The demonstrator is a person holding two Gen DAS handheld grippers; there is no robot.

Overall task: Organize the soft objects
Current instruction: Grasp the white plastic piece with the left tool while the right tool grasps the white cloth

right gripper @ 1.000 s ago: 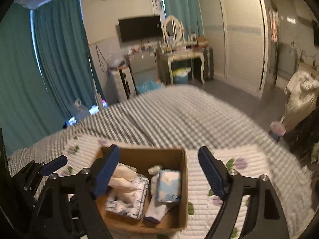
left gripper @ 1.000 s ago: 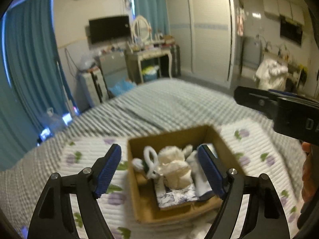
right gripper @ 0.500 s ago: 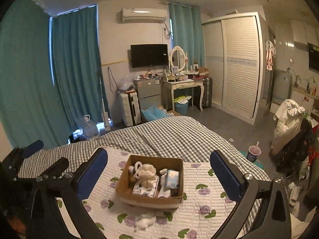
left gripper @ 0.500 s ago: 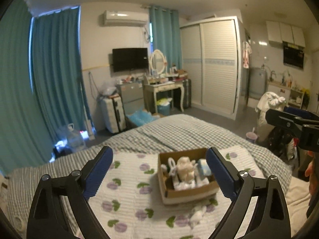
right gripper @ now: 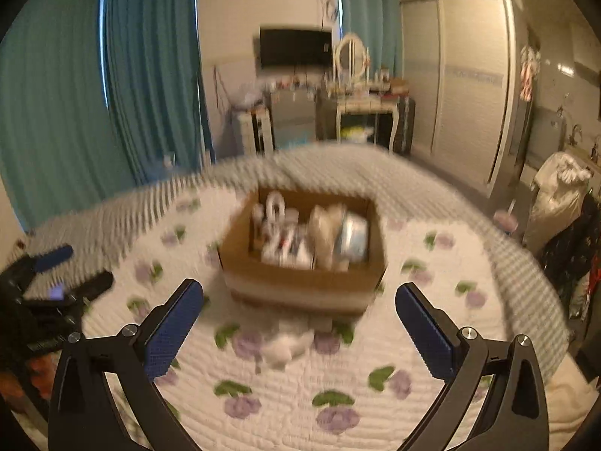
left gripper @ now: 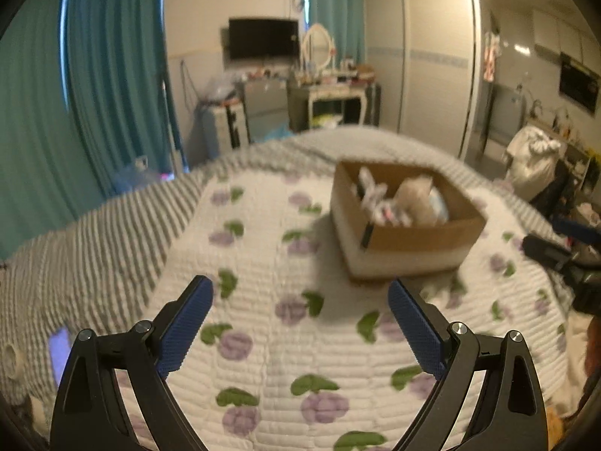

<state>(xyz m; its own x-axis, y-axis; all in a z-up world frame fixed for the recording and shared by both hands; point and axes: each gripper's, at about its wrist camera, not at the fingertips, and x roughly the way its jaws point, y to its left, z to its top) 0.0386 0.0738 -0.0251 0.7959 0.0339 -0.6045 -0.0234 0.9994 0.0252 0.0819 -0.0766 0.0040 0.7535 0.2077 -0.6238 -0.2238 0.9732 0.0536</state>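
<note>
Both tools lower, nearer box (right gripper: 300,282)

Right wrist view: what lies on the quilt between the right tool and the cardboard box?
A small white soft object lies on the floral quilt, between the open right tool and the cardboard box; the right wrist view shows it, blurred.

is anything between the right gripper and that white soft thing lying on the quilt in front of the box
Nothing visible. The right gripper is open and empty, and the white soft thing lies on bare quilt just ahead of it. The cardboard box sits beyond it, not in between.
</note>
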